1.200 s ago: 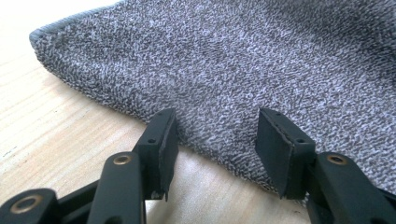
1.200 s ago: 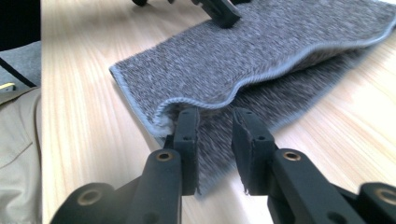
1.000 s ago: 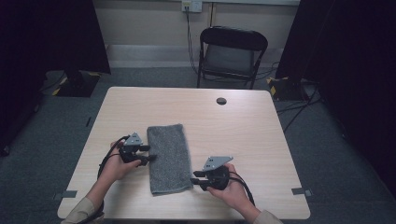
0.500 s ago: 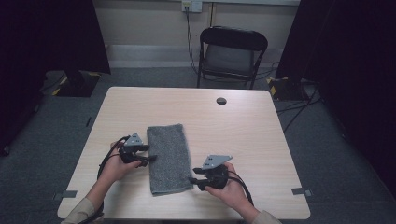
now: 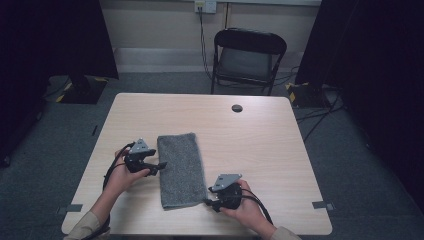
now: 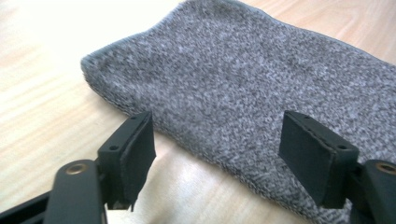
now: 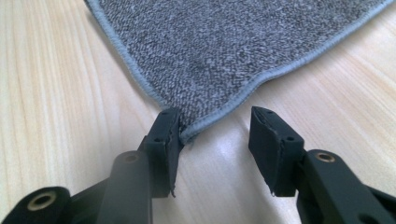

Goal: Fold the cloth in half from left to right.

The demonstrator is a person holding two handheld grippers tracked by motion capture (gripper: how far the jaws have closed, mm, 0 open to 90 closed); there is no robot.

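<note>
A folded grey towel lies flat, lengthwise, on the light wooden table. My left gripper rests at the towel's left long edge. In the left gripper view its jaws stand wide open just short of the towel and have just been opening, with bare table between them. My right gripper is at the towel's near right corner. Its jaws have also just been opening. The hemmed corner of the towel touches one fingertip and is not pinched.
A small round black disc sits near the table's far edge. A black folding chair stands beyond the table. Each hand rests on the table, with a cable trailing toward the near edge.
</note>
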